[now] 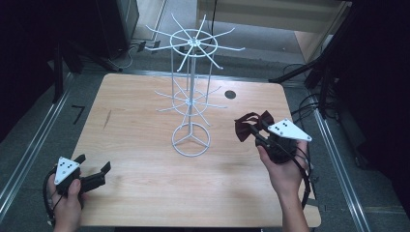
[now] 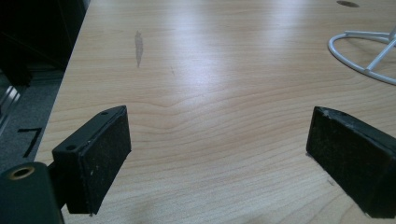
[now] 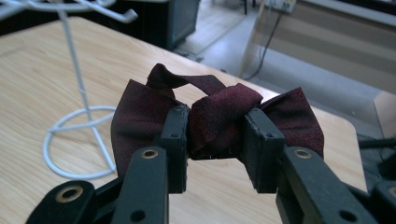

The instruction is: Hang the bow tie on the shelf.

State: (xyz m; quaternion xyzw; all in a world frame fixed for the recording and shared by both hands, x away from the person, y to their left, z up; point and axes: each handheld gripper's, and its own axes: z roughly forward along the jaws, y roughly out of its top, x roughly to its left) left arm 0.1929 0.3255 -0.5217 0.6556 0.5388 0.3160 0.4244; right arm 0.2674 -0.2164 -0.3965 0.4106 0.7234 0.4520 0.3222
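right claw clamps bow tie knot | wings crosswise | left claw wide

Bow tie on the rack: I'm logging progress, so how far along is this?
Done: the right gripper has clamped the dark red bow tie by its knot and holds it above the table. In hand: carrying it. Left: hanging it on the white wire rack, whose hooks are bare. The left gripper rests open.

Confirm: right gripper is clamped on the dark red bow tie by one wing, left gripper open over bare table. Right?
Not quite. The right gripper is clamped on the dark red bow tie by its centre knot, not one wing; the right gripper view shows a wing spreading out on each side of the jaws. The left gripper is indeed open over the bare table.
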